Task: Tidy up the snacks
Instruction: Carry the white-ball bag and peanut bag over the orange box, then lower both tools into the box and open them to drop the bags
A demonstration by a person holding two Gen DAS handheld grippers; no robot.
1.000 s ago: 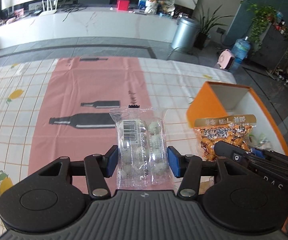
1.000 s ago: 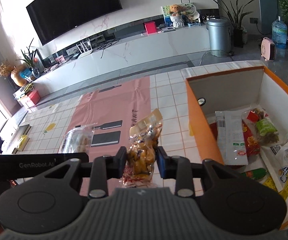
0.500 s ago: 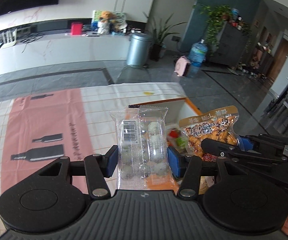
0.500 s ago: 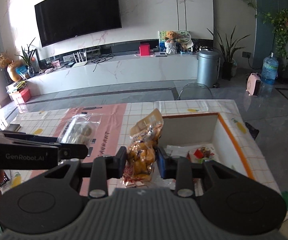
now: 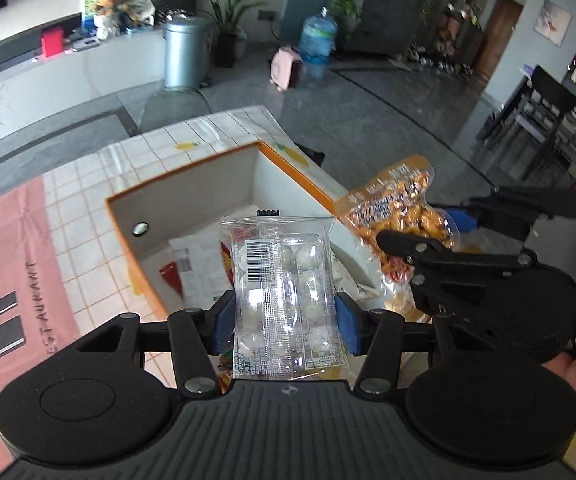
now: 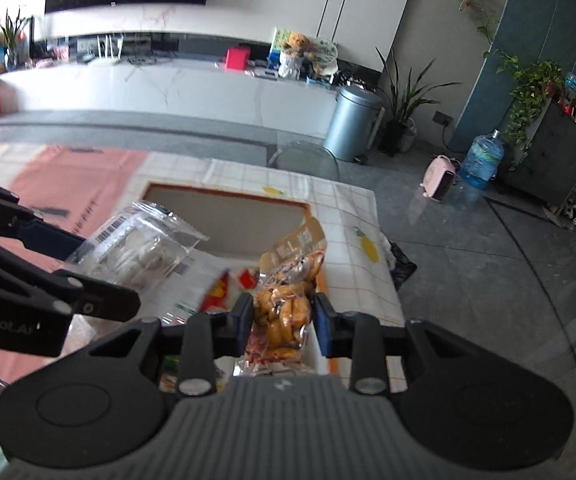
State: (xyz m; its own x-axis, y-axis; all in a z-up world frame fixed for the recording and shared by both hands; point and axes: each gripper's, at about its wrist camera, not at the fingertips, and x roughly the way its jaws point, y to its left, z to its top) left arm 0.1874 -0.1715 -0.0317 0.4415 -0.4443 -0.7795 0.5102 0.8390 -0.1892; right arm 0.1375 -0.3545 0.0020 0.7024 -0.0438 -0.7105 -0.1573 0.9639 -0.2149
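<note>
The table (image 5: 88,208), tiled cloth with a pink runner (image 5: 4,264) at 9 o'clock, carries an orange box (image 5: 288,168) open at the top, white inside. On the box floor lie loose snack packets (image 5: 196,264), one white with a red corner. The left claw (image 5: 284,316) is clenched on a clear pack (image 5: 284,280) of pale round pieces with a barcode label, held upright over the near part of the box. At 3 o'clock from it the right claw (image 5: 427,232) grips an orange bag (image 5: 399,208) of glazed brown pieces, hanging over the box's right rim. In the right wrist view that claw (image 6: 284,320) pinches the bag (image 6: 288,292) at its lower half, the clear pack (image 6: 136,248) showing at 10 o'clock above the box (image 6: 224,212).
</note>
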